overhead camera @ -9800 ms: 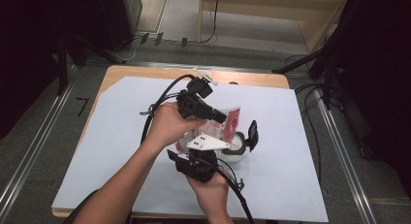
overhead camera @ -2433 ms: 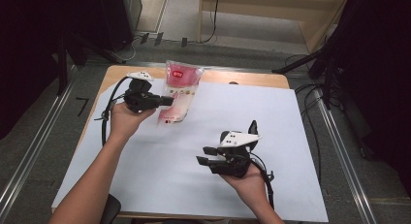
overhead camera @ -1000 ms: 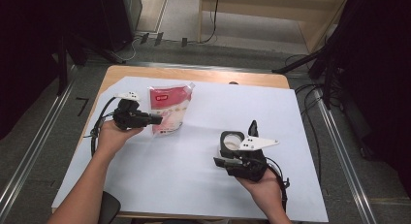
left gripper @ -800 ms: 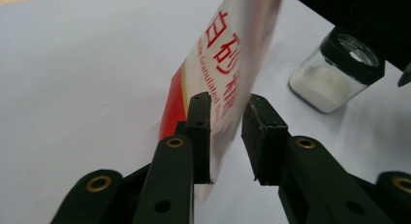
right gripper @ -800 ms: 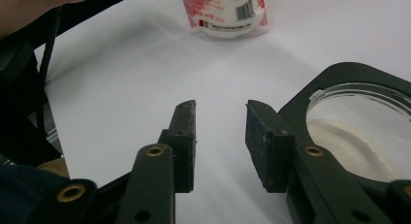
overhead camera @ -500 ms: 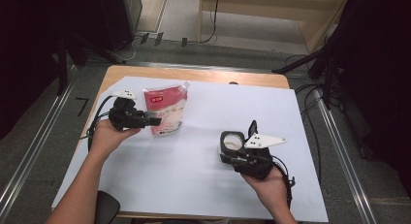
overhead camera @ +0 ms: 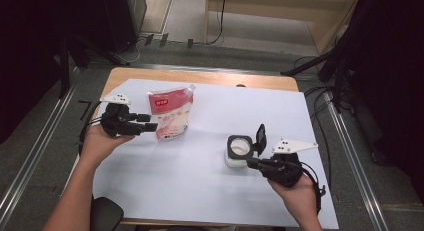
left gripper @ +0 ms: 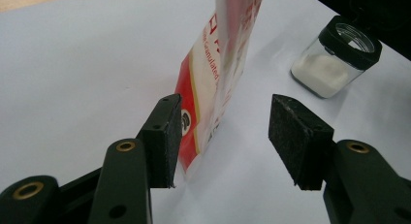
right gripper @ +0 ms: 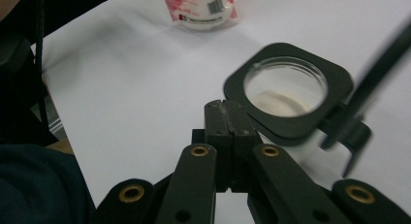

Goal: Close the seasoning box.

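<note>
A red and white spouted pouch (overhead camera: 170, 113) stands on the white sheet at the left. My left gripper (overhead camera: 151, 126) is right beside it, open. In the left gripper view the pouch (left gripper: 218, 78) rises edge-on just past the two pads (left gripper: 165, 134), nearer the left one, and neither pad presses it. A small clear jar (overhead camera: 239, 151) of white powder stands right of centre, its black flip lid (overhead camera: 261, 136) upright. My right gripper (overhead camera: 251, 162) is shut on nothing, with its tips against the jar's near side. In the right gripper view the closed tips (right gripper: 225, 107) sit by the jar's black rim (right gripper: 286, 88).
The white sheet (overhead camera: 210, 191) covers most of the wooden table (overhead camera: 215, 78). A cable loops behind my left hand (overhead camera: 85, 131). Metal rails run along the floor on both sides. In the right gripper view the pouch (right gripper: 201, 8) shows far off at the top.
The pouch, once held over the jar, was carried left and set down. My left gripper has opened off it. The right hand has drawn slightly back to the right.
</note>
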Demonstrator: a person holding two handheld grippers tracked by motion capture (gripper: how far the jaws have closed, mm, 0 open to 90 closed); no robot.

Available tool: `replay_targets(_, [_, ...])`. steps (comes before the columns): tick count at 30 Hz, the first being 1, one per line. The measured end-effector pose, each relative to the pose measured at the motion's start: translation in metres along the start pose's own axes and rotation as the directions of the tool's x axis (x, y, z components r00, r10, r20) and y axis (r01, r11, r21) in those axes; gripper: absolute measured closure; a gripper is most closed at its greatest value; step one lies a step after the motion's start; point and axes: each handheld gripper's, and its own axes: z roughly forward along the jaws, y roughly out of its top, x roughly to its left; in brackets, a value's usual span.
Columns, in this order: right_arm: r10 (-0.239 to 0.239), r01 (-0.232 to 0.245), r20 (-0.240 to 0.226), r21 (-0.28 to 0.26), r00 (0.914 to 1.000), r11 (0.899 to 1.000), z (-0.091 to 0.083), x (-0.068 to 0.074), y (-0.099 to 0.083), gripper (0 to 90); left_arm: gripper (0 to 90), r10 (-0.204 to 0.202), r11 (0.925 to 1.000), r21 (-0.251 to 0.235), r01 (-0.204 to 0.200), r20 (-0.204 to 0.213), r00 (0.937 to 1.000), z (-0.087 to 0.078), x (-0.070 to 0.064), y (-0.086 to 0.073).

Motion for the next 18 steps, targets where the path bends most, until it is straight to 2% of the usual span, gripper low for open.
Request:
replay_targets(3, [0.011,-0.011,0.020,0.001,0.9997,1.000,-0.009,-0.007,-0.005,90.0,47.3,0.013,0.9999,-0.005,-0.013,-0.010,0.9999,-0.004,0.001,-0.001])
replay_targets(4, [0.008,-0.008,0.029,0.001,0.9995,1.000,-0.012,-0.009,-0.006,90.0,47.1,0.006,0.9999,-0.016,-0.006,-0.014,0.9999,-0.004,0.001,-0.002])
replay_targets(12, [0.017,-0.017,0.075,0.009,0.9971,1.000,-0.025,-0.020,-0.011,90.0,47.0,0.020,0.9998,-0.005,-0.020,-0.015,0.9997,-0.005,0.002,-0.004])
replay_targets(17, [0.048,-0.049,0.104,0.000,0.9934,0.999,-0.027,-0.030,-0.013,90.0,46.7,0.026,0.9996,-0.008,-0.026,-0.016,0.9995,-0.007,0.004,-0.005])
replay_targets(18, [0.061,-0.061,0.112,-0.006,0.9918,0.998,-0.027,-0.033,-0.013,90.0,46.6,0.017,0.9998,-0.012,-0.017,-0.018,0.9997,-0.006,0.003,-0.005])
